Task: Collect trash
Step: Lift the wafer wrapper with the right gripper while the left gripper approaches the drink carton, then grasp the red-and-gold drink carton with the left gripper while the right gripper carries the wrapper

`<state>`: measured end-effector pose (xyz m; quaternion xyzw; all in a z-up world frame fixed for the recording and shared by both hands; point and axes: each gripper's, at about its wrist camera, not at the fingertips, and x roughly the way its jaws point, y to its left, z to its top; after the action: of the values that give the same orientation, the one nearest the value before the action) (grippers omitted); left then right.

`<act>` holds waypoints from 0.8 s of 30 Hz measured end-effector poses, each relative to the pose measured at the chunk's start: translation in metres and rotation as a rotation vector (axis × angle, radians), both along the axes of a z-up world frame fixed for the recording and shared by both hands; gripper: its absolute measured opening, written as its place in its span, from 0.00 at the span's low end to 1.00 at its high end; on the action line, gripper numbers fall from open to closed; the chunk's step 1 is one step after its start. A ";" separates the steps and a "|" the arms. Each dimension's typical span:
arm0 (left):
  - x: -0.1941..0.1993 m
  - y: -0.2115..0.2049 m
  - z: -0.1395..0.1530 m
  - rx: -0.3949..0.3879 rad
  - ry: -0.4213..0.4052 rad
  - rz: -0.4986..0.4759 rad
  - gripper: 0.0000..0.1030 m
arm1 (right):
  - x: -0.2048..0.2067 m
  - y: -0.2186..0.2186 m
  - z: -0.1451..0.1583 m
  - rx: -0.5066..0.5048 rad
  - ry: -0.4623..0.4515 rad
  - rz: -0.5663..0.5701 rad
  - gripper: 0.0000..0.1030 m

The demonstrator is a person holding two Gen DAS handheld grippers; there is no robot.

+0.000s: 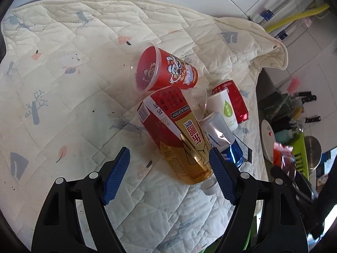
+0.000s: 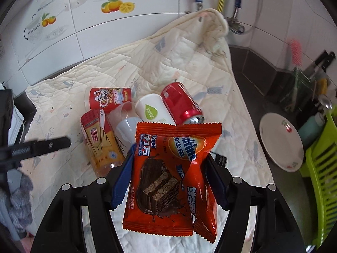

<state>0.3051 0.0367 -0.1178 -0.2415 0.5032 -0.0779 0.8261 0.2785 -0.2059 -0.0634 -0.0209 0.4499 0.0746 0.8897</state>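
Left wrist view: left gripper (image 1: 169,171) spread and empty; tea bottle (image 1: 179,135) lies right of centre, cap (image 1: 209,185) by the right pad, long axis running up-left toward the red cup (image 1: 166,71). Right wrist view: right gripper (image 2: 170,172) pinching an orange snack wrapper (image 2: 168,177) at lower centre, trash pile on the quilt (image 2: 189,63) just beyond it.

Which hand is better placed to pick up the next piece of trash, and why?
Left. Its fingers stand open and empty beside the lying red-and-gold plastic tea bottle, while the right gripper already holds the orange snack wrapper.
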 end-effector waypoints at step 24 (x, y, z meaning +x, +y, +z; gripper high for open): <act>0.064 -0.039 -0.042 0.055 0.169 0.132 0.75 | -0.089 -0.055 -0.018 0.073 0.033 -0.161 0.62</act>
<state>0.3693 -0.0026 -0.1597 -0.2570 0.5561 0.0114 0.7903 0.1900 -0.2608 -0.0815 0.0489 0.4615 0.0194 0.8856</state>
